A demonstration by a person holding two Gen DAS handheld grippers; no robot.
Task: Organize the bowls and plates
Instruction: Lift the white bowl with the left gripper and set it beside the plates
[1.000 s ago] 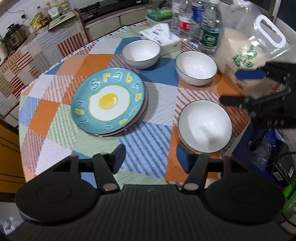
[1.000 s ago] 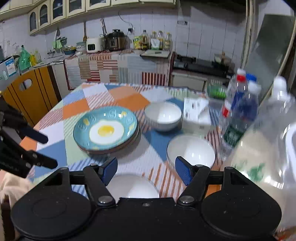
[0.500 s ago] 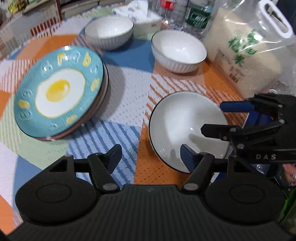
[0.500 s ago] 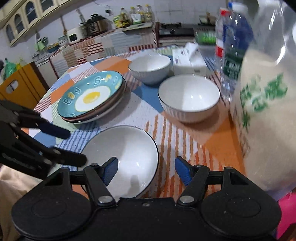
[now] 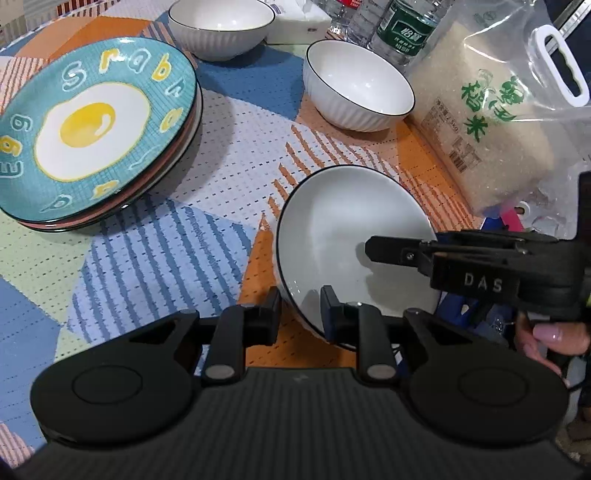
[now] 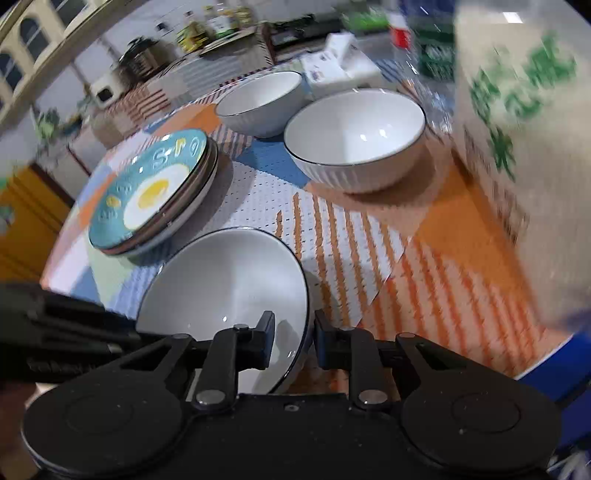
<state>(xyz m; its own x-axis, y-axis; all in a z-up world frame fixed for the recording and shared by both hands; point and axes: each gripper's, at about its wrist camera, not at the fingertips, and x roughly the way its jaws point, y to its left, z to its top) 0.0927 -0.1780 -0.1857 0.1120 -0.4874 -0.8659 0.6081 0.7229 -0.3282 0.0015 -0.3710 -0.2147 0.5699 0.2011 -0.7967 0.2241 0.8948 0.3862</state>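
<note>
While the near bowl (image 5: pixel 351 236) sits tilted at the table (image 5: pixel 155 258) edge, the left gripper (image 5: pixel 300 314) pinches its rim and the right gripper (image 6: pixel 293 341) pinches the opposite rim; two more bowls (image 5: pixel 360 92) stand beyond, beside the plates (image 5: pixel 92 125).

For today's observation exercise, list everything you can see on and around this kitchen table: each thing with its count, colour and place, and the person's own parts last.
near bowl: one, white with dark rim, tilted at the table's near edge, gripped on both sides.
far bowls: two, white, ribbed, upright behind it.
plate stack: several, top one teal with fried-egg picture, left.
rice bag: one, clear with green print, right.
water bottles: at least two, clear, at the back.
tissue box: one, white, at the back.
tablecloth: one, orange, blue, white patchwork.
left gripper: black, fingers closed on the near bowl's rim.
right gripper: black, likewise on the opposite rim.
</note>
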